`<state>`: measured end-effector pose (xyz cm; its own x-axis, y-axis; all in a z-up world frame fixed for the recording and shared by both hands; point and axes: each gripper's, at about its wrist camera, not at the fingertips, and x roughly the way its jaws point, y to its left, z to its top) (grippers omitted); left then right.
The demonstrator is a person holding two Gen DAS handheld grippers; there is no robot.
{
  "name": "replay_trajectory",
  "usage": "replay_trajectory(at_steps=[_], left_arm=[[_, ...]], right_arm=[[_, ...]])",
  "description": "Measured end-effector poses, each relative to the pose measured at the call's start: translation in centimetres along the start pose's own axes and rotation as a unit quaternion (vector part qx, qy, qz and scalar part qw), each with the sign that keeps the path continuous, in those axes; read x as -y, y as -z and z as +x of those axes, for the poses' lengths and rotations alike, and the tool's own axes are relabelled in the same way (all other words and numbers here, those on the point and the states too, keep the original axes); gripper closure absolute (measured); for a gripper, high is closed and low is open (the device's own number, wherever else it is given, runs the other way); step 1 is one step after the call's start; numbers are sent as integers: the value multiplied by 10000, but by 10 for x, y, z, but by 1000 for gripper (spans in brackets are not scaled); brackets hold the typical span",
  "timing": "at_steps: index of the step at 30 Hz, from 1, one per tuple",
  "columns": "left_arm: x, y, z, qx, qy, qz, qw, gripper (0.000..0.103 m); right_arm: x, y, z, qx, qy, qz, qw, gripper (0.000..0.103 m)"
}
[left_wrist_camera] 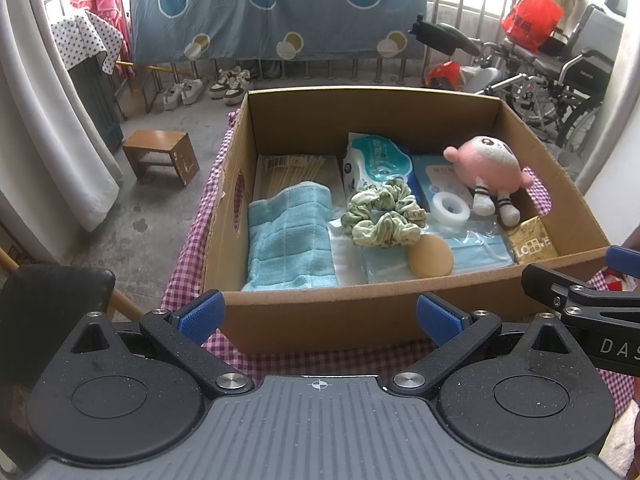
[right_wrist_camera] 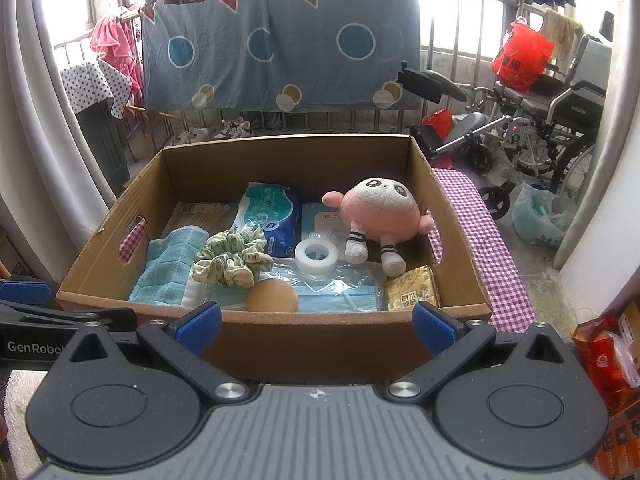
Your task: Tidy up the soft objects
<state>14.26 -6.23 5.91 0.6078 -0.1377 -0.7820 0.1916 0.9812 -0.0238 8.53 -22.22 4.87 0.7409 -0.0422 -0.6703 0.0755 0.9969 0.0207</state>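
Observation:
A cardboard box (left_wrist_camera: 320, 312) (right_wrist_camera: 304, 340) stands on a purple checked cloth (left_wrist_camera: 192, 240) (right_wrist_camera: 480, 232). Inside lie a folded blue towel (left_wrist_camera: 288, 236) (right_wrist_camera: 168, 272), a green scrunchie (left_wrist_camera: 380, 216) (right_wrist_camera: 232, 260), a pink plush toy (left_wrist_camera: 488, 172) (right_wrist_camera: 380, 212), a tan round sponge (left_wrist_camera: 430, 260) (right_wrist_camera: 272, 296), a roll of white tape (left_wrist_camera: 452, 208) (right_wrist_camera: 316, 256), face masks (left_wrist_camera: 472, 252) (right_wrist_camera: 336, 296), tissue packs (left_wrist_camera: 376, 160) (right_wrist_camera: 272, 212) and a gold tissue packet (left_wrist_camera: 532, 240) (right_wrist_camera: 412, 288). My left gripper (left_wrist_camera: 320, 316) and right gripper (right_wrist_camera: 316, 324) both stand open just in front of the box's near wall, empty.
A small wooden stool (left_wrist_camera: 160, 156) sits on the concrete floor at left. Wheelchairs (left_wrist_camera: 560, 80) (right_wrist_camera: 540, 120) stand at the right, a blue sheet (left_wrist_camera: 276, 8) (right_wrist_camera: 280, 40) hangs on the railing behind, and curtains (left_wrist_camera: 52, 120) hang at left. Red bags (right_wrist_camera: 604, 356) lie at the lower right.

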Motion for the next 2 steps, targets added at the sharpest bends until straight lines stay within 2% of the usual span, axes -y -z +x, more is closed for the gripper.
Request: replay_trajectory(at_steps=[2], left_arm=[[0, 0, 1, -2, 5, 1, 10000, 1]], right_arm=[[0, 0, 0, 3, -5, -3, 10000, 0]])
